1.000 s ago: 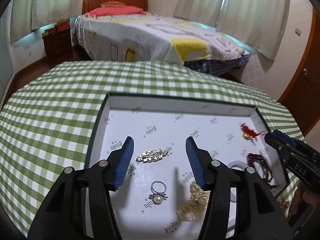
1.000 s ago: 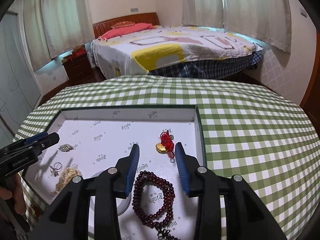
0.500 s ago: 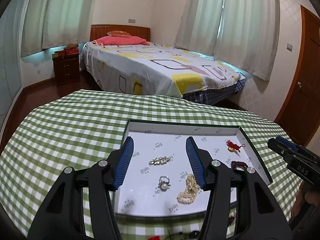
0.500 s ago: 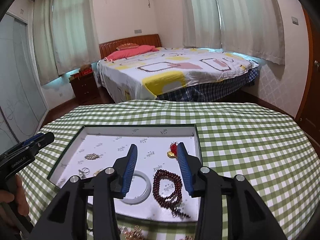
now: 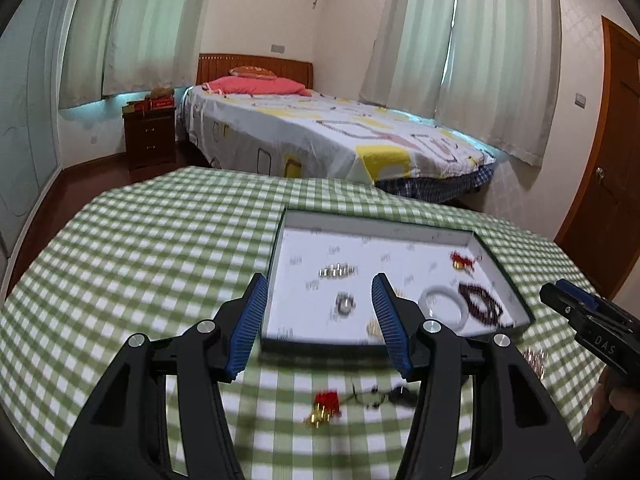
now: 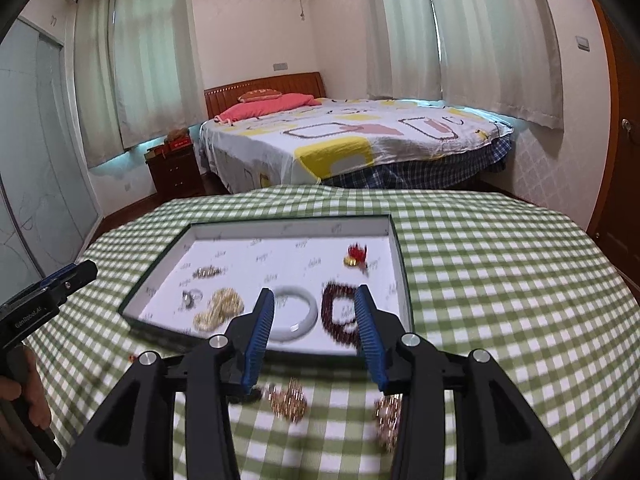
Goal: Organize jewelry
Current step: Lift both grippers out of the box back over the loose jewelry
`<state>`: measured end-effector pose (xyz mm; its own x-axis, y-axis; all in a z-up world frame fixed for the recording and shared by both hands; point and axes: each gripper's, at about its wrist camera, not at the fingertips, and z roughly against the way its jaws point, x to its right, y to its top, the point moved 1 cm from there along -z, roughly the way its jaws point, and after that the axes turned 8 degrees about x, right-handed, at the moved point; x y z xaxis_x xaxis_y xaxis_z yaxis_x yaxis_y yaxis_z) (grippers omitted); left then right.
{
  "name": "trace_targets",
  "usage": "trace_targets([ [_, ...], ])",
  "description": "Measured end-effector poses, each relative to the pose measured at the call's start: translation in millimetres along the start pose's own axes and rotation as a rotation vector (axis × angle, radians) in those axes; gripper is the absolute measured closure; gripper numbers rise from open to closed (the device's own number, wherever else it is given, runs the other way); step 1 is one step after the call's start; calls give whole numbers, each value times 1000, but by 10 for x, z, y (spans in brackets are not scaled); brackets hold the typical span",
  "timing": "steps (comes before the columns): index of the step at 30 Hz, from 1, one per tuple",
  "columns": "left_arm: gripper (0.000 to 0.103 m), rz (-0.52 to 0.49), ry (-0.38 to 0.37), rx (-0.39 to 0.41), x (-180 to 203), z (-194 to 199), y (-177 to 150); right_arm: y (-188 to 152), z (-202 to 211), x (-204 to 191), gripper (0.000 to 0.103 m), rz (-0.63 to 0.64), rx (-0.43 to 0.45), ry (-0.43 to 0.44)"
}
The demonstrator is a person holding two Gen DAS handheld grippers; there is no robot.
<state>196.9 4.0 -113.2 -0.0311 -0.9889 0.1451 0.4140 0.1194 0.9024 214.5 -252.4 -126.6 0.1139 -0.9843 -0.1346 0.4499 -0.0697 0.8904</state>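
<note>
While both grippers, left point(image 5: 318, 294) and right point(image 6: 314, 306), hover with fingers wide and empty, the tray point(image 6: 400, 276) on the table point(image 6: 500, 280) holds a bangle point(image 6: 296, 314), beads point(image 6: 340, 316) and a ring point(image 5: 345, 305); blurred trinkets point(image 6: 288, 400) lie before it.

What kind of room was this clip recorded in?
A home bedroom, most likely. A made bed with a wooden headboard and a pink pillow stands behind the table, a nightstand sits beside it, and long curtains cover the windows.
</note>
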Motion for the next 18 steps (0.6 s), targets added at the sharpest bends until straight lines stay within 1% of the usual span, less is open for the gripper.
trace_targets([
  [4,50,-2,3,-36,-12,35,-220,-179,36,-40,61,15,-23,2],
  [11,50,-9,3,-114,-8,-43,-515,-455,55,-69,61,19,-75,5],
  [18,52,-25,11,-177,32,-196,-659,-532,16,-43,61,11,-94,9],
])
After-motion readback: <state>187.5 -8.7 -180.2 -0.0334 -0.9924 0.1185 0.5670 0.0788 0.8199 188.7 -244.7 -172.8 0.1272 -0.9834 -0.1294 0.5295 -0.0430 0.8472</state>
